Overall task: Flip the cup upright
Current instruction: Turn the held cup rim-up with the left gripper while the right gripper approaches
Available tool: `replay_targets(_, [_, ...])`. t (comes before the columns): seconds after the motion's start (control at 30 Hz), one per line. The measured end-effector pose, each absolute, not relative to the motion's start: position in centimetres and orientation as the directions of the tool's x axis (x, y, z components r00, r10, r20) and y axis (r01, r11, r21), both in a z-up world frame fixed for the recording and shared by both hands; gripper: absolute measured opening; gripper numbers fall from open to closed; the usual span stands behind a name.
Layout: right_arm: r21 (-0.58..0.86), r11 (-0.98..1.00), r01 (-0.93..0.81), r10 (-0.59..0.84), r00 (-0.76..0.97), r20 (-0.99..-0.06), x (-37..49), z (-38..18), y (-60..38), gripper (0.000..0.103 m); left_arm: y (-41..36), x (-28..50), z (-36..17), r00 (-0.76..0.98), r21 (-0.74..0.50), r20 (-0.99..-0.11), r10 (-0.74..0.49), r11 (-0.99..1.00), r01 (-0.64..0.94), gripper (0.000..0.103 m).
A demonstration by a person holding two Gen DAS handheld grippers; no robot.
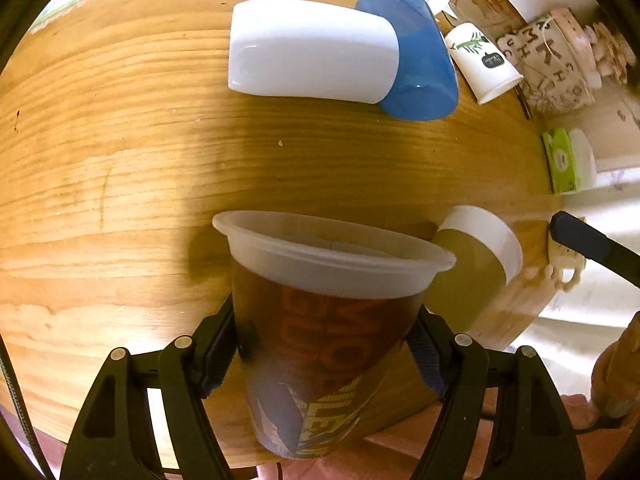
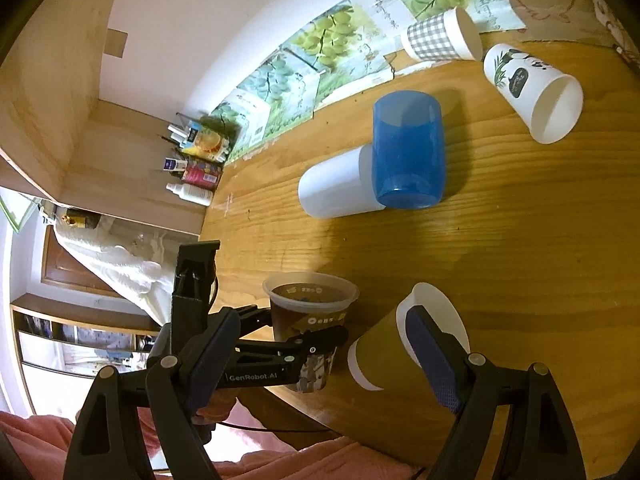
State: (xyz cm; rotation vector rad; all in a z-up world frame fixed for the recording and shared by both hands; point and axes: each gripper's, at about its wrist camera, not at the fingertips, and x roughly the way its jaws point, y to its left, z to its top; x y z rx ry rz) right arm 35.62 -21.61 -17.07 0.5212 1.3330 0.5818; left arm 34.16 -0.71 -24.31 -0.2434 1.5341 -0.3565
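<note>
My left gripper [image 1: 326,344] is shut on a clear printed plastic cup [image 1: 320,320], held upright with its rim up at the table's near edge; the cup shows in the right wrist view too [image 2: 308,312]. My right gripper [image 2: 320,360] is open. An olive paper cup with a white rim [image 2: 400,344] lies on its side between its fingers, one pad inside the mouth. This cup also shows in the left wrist view [image 1: 476,264]. A white cup [image 1: 308,52] and a blue cup [image 1: 416,60] lie on their sides further back.
The round wooden table [image 1: 120,160] also carries a panda-print paper cup [image 2: 532,88] and a grey checked cup [image 2: 440,36], both lying on their sides at the far edge. Bottles stand on a shelf [image 2: 192,164] to the left. The table edge is right below the grippers.
</note>
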Motion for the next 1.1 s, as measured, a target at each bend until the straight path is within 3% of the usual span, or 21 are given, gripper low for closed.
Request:
replay_targets(0.7, [0.677,0.73,-0.096,0.683,0.046,-0.729,37.6,-18.9,-20.3,0.085,-1.9,33.8,-25.0,0.026,-0.36,-0.932,-0.363,0.93,0.066,0.079])
replay_targets(0.8, [0.688,0.72,-0.087,0.693,0.029,-0.721,37.6,-19.3,-20.0,0.085,-2.0,33.6,-24.8,0.022,-0.365,-0.93,-0.368,0.927,0.082,0.087])
replay_targets(1.1, [0.694,0.716,-0.071,0.695,-0.011,-0.719,37.2,-20.5,-19.3,0.085,-2.0,32.6,-23.8,0.045,-0.363,-0.927,-0.371,0.922,0.134,0.087])
